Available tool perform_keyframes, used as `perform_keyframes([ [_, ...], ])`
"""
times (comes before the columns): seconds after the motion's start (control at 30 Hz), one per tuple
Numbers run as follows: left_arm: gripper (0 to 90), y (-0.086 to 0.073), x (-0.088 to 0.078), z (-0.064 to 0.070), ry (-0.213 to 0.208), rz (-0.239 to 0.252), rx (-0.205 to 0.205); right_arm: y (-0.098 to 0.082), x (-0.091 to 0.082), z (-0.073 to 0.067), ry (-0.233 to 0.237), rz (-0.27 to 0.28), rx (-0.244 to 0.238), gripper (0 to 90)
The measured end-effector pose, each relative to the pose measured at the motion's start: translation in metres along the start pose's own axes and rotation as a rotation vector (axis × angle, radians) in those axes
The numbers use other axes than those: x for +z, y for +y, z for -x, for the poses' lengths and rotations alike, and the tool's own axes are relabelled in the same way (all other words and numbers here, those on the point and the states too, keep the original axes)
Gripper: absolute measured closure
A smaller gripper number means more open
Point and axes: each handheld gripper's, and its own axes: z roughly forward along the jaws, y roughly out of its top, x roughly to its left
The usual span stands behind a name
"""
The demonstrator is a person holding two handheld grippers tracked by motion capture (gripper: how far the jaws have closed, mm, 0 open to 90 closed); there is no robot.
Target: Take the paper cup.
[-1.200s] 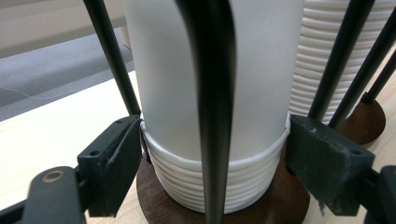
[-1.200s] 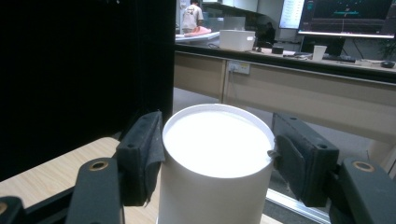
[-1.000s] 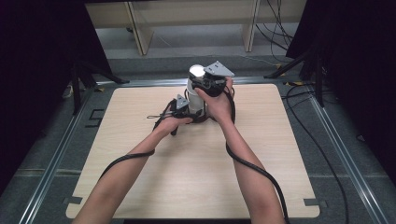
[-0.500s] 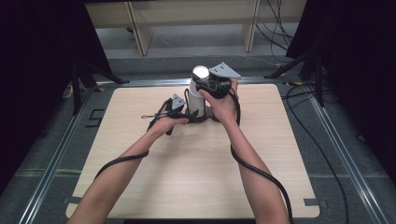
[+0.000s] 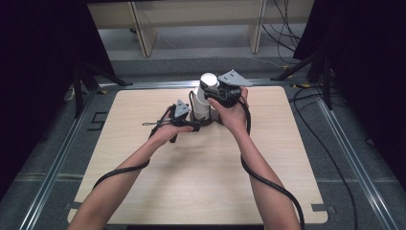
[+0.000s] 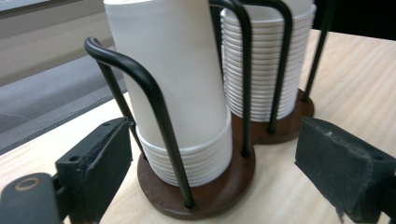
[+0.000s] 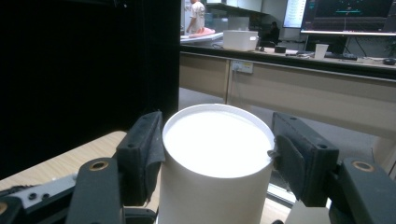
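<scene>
A black wire cup holder (image 6: 163, 112) on brown round bases (image 6: 205, 200) stands at the far middle of the table (image 5: 143, 167). It holds two stacks of white paper cups (image 6: 275, 70). My right gripper (image 7: 217, 128) is shut on the top cup (image 7: 215, 196) of the near stack, which is bottom up and still nested in the cups below it (image 6: 187, 156). From above, this gripper (image 5: 225, 91) holds the cup (image 5: 207, 84) over the holder. My left gripper (image 6: 219, 144) is open. Its jaws have just been opening, and the holder stands between them untouched. Seen from above, the left gripper (image 5: 184, 117) is low at the holder's left.
Black cables (image 5: 268, 177) trail from both grippers back across the table. A metal rail frames the table (image 5: 335, 124), with dark curtains on both sides. Wooden shelving (image 5: 143, 28) stands behind the far edge.
The right hand has shifted slightly to the right with the cup in its grip. The left hand has drawn a little away from the holder.
</scene>
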Motion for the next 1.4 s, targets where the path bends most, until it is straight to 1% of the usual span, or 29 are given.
perform_keyframes([
  [0.07,9.9,0.001,-0.003,0.001,-0.005,0.024,0.000,-0.002,-0.004,-0.001,0.001,-0.005,0.015,36.7],
  [0.13,9.6,0.002,-0.007,0.001,-0.015,0.033,-0.017,-0.004,-0.007,-0.002,0.002,-0.009,0.025,36.7],
  [0.2,9.0,0.002,-0.012,0.004,-0.018,0.034,-0.007,-0.005,-0.010,-0.002,0.000,-0.001,0.010,36.7],
  [0.23,8.8,0.002,-0.014,0.006,-0.024,0.037,-0.009,-0.006,-0.012,-0.003,0.003,-0.003,0.027,36.7],
  [0.27,8.4,0.002,-0.015,0.006,-0.028,0.037,-0.009,-0.007,-0.013,-0.003,0.005,0.000,0.022,36.7],
  [0.3,8.1,0.003,-0.018,0.007,-0.032,0.038,-0.015,-0.007,-0.014,-0.003,-0.001,0.002,0.013,36.7],
  [0.33,7.7,0.003,-0.020,0.009,-0.037,0.043,-0.024,-0.008,-0.016,-0.004,0.000,0.001,0.026,36.7],
  [0.37,7.3,0.003,-0.023,0.010,-0.042,0.044,-0.023,-0.009,-0.017,-0.005,0.011,0.002,0.030,36.7],
  [0.4,6.7,0.003,-0.024,0.011,-0.044,0.050,-0.024,-0.009,-0.020,-0.005,0.000,0.002,0.020,36.7],
  [0.43,6.4,0.003,-0.026,0.012,-0.043,0.045,-0.014,-0.010,-0.021,-0.006,0.006,-0.004,0.032,36.7],
  [0.57,5.3,0.001,-0.032,0.017,-0.046,0.045,-0.002,-0.012,-0.026,-0.009,0.007,0.003,0.028,36.7],
  [0.6,5.2,0.000,-0.033,0.017,-0.047,0.048,-0.001,-0.013,-0.028,-0.009,-0.004,0.011,0.009,36.7],
  [0.63,5.1,-0.001,-0.035,0.018,-0.053,0.054,-0.010,-0.014,-0.029,-0.011,0.010,0.003,0.029,36.7],
  [0.67,4.9,-0.002,-0.037,0.019,-0.054,0.050,-0.010,-0.015,-0.030,-0.011,0.006,0.007,0.009,36.7],
  [0.7,4.7,-0.003,-0.038,0.019,-0.056,0.051,-0.011,-0.016,-0.031,-0.014,0.020,-0.004,0.040,36.7],
  [0.73,4.5,-0.004,-0.040,0.020,-0.059,0.045,-0.008,-0.017,-0.032,-0.015,0.009,0.001,0.027,36.7],
  [0.83,4.3,-0.006,-0.046,0.023,-0.065,0.053,-0.011,-0.020,-0.035,-0.017,0.021,0.002,0.027,36.7],
  [1.0,4.0,-0.010,-0.053,0.027,-0.071,0.065,-0.012,-0.024,-0.041,-0.021,0.029,-0.007,0.037,36.7],
  [1.03,3.9,-0.011,-0.056,0.028,-0.072,0.054,-0.008,-0.025,-0.042,-0.022,0.024,-0.005,0.046,36.7],
  [1.07,3.8,-0.012,-0.057,0.029,-0.071,0.052,-0.008,-0.026,-0.042,-0.023,0.040,0.003,0.048,36.7],
  [1.1,3.4,-0.013,-0.059,0.031,-0.073,0.056,-0.009,-0.026,-0.044,-0.023,0.022,-0.004,0.046,36.7],
  [1.13,3.0,-0.014,-0.061,0.032,-0.072,0.056,-0.012,-0.027,-0.046,-0.023,0.036,-0.008,0.051,36.7],
  [1.17,2.7,-0.015,-0.063,0.034,-0.074,0.058,-0.005,-0.028,-0.048,-0.022,0.026,-0.006,0.023,36.7],
  [1.2,2.6,-0.017,-0.065,0.036,-0.079,0.056,-0.006,-0.030,-0.050,-0.024,0.025,-0.003,0.043,36.7],
  [1.23,2.4,-0.018,-0.067,0.038,-0.081,0.055,-0.010,-0.031,-0.051,-0.023,0.021,0.005,0.029,36.7],
  [1.3,2.4,-0.020,-0.069,0.040,-0.084,0.064,-0.010,-0.035,-0.054,-0.024,0.038,0.001,0.051,36.7],
  [1.33,2.4,-0.020,-0.070,0.041,-0.086,0.062,-0.012,-0.037,-0.057,-0.025,0.029,-0.021,0.061,36.7],
  [1.37,2.3,-0.021,-0.071,0.042,-0.086,0.063,-0.012,-0.038,-0.058,-0.024,0.020,-0.015,0.039,36.6],
  [1.4,2.2,-0.022,-0.071,0.043,-0.089,0.072,-0.010,-0.040,-0.060,-0.024,0.027,-0.024,0.062,36.7],
])
